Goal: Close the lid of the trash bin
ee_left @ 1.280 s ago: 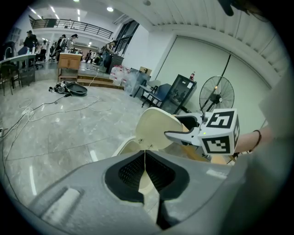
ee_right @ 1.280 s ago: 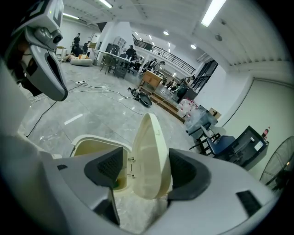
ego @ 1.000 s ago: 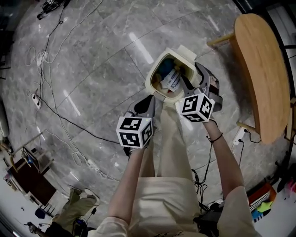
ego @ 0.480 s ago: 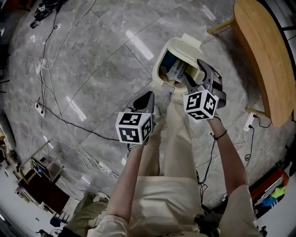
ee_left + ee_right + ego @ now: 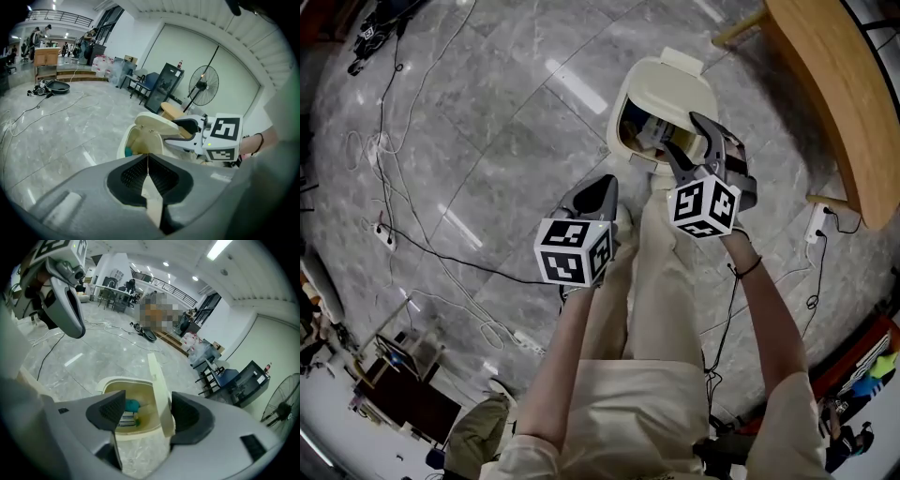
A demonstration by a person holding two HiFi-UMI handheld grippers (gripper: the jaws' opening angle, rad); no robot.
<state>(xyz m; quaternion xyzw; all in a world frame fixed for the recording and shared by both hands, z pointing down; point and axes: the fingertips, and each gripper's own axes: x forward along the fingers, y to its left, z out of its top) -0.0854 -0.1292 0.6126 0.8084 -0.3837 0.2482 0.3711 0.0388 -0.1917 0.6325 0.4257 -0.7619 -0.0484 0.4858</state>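
The trash bin (image 5: 617,141) is standing on the marble floor (image 5: 487,103), just ahead of the person's feet and near a wooden table (image 5: 830,84). Its lid (image 5: 670,89) is hanging half-raised over the mouth.

From the head view the lid is covering most of the opening, leaving only a dark gap on the near side. The right gripper view is showing what that gap hides: a teal object (image 5: 131,405) and a printed packet (image 5: 123,419) lying inside the bin (image 5: 108,386). In that view the lid (image 5: 158,380) is appearing edge-on as a thin cream slab. The left gripper view is catching the lid (image 5: 157,123) from the side as a shallow dome tilted above the bin (image 5: 132,140).

The right gripper (image 5: 149,400) is reaching over the bin with its jaws spread wide. The lid's free edge is standing between them, close to the right-hand pad, though contact cannot be told. The right forearm (image 5: 759,319) is stretching forward and down.

The left gripper (image 5: 148,164) is holding its jaws pressed together on nothing. It is pointing towards the bin from beside the cream trousers (image 5: 661,281), well apart from the bin and nearer the body than the right gripper (image 5: 680,131).
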